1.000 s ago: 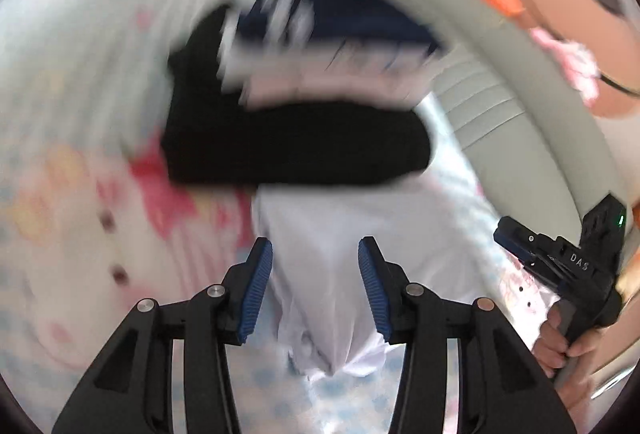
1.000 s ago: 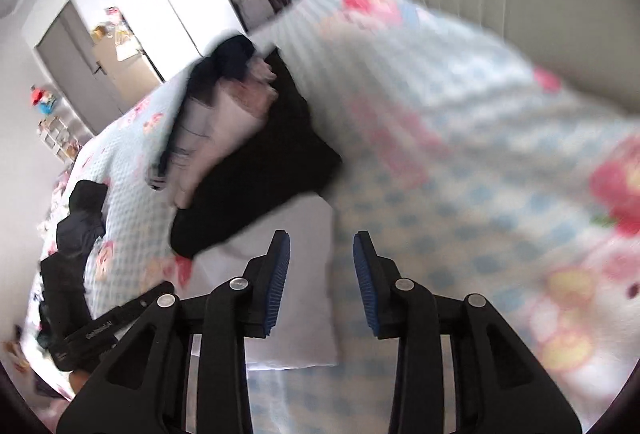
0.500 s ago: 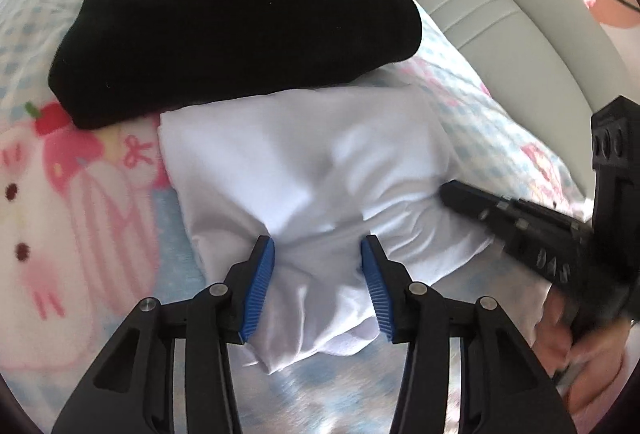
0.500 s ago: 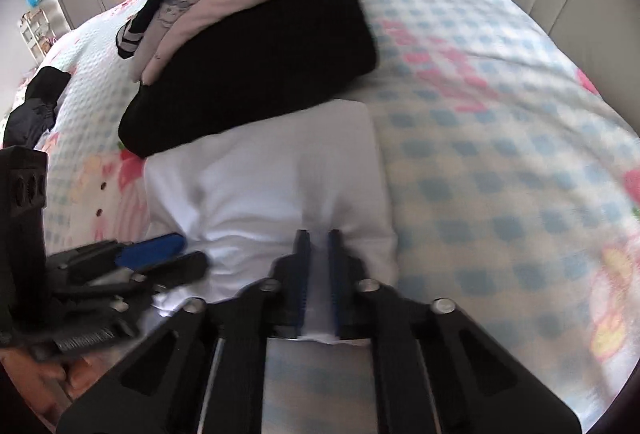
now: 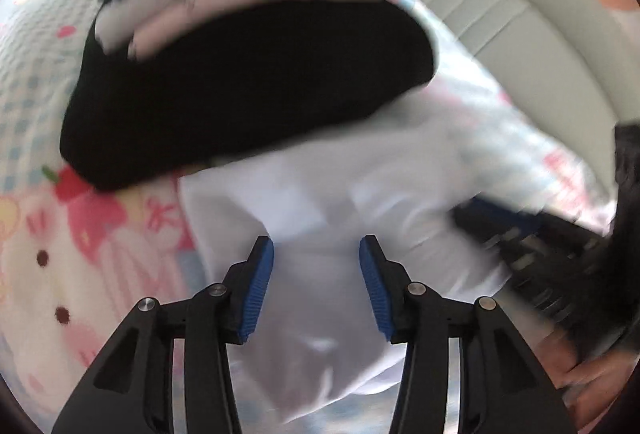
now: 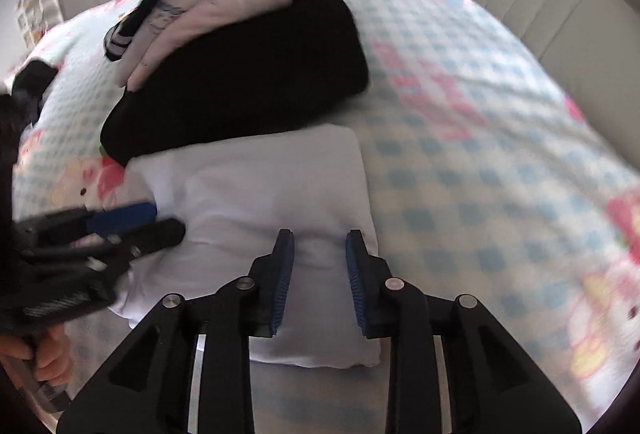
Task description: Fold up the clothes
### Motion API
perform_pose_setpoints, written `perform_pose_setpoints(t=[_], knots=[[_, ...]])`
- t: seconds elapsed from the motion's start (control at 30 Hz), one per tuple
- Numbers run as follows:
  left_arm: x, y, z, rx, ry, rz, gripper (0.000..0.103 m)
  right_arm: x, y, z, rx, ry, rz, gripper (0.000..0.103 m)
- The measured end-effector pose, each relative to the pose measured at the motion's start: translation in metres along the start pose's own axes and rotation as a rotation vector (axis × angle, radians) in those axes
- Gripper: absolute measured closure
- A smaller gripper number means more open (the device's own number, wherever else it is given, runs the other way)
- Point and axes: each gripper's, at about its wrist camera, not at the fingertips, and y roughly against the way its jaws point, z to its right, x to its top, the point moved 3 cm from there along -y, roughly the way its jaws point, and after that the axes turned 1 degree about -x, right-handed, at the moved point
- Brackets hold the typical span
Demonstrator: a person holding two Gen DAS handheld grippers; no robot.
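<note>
While the left gripper holds its jaws apart over the folded white garment, the right gripper, clamped on its near edge half a second ago, has just reopened, gripping nothing. Beyond the garment sits the black-based clothes stack, unmoved.

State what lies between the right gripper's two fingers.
The folded white garment: the right gripper has just been opening, its pads astride the near edge, in the right wrist view.
</note>
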Motion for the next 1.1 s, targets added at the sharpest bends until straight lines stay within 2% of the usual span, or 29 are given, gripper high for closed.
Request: perform_pose_setpoints(t=[0.03, 0.07, 0.1, 0.13, 0.23, 0.27, 0.37, 0.43, 0.53, 0.67, 0.77, 0.87, 0.93, 1.0, 1.1], knots=[[-0.003, 0.002, -0.005, 0.015, -0.014, -0.002, 0.056, -0.003, 0.000, 0.008, 0.006, -0.021, -0.001, 0.077], [-0.005, 0.003, -0.014, 0.046, -0.013, -0.012, 0.056, -0.005, 0.000, 0.015, 0.004, -0.041, 0.001, 0.071], [-0.006, 0.005, -0.025, 0.083, -0.006, -0.024, 0.055, -0.006, 0.001, 0.021, -0.001, -0.056, 0.000, 0.056], [-0.009, 0.010, -0.034, 0.090, 0.018, -0.030, 0.049, -0.007, 0.002, 0.027, -0.001, -0.074, -0.002, 0.056], [-0.008, 0.035, -0.054, 0.025, 0.117, -0.007, 0.052, -0.005, 0.009, 0.039, 0.044, -0.150, 0.004, 0.056], [-0.007, 0.047, -0.057, -0.001, 0.125, 0.011, 0.051, -0.003, 0.017, 0.038, 0.054, -0.168, 0.023, 0.056], [-0.002, 0.084, -0.058, 0.018, 0.095, 0.083, 0.046, 0.004, 0.038, 0.024, 0.093, -0.184, 0.064, 0.053], [0.001, 0.108, -0.064, 0.033, 0.099, 0.119, 0.040, 0.010, 0.052, 0.007, 0.115, -0.176, 0.076, 0.045], [-0.004, 0.152, -0.092, 0.103, 0.121, 0.167, 0.033, 0.016, 0.076, -0.035, 0.140, -0.146, 0.100, 0.030], [-0.020, 0.197, -0.125, 0.210, 0.165, 0.189, 0.032, 0.022, 0.094, -0.103, 0.203, -0.112, 0.116, 0.018], [-0.024, 0.237, -0.156, 0.284, 0.199, 0.218, 0.031, 0.017, 0.104, -0.163, 0.256, -0.072, 0.106, 0.017], [-0.035, 0.287, -0.196, 0.394, 0.228, 0.261, 0.026, 0.012, 0.114, -0.219, 0.303, -0.045, 0.097, 0.017], [-0.048, 0.315, -0.217, 0.432, 0.254, 0.277, 0.025, 0.007, 0.119, -0.255, 0.328, -0.027, 0.092, 0.015], [-0.059, 0.336, -0.237, 0.466, 0.273, 0.287, 0.024, 0.002, 0.126, -0.290, 0.349, -0.006, 0.091, 0.009], [-0.083, 0.370, -0.269, 0.527, 0.298, 0.299, 0.023, -0.007, 0.136, -0.342, 0.381, 0.025, 0.090, 0.009]])
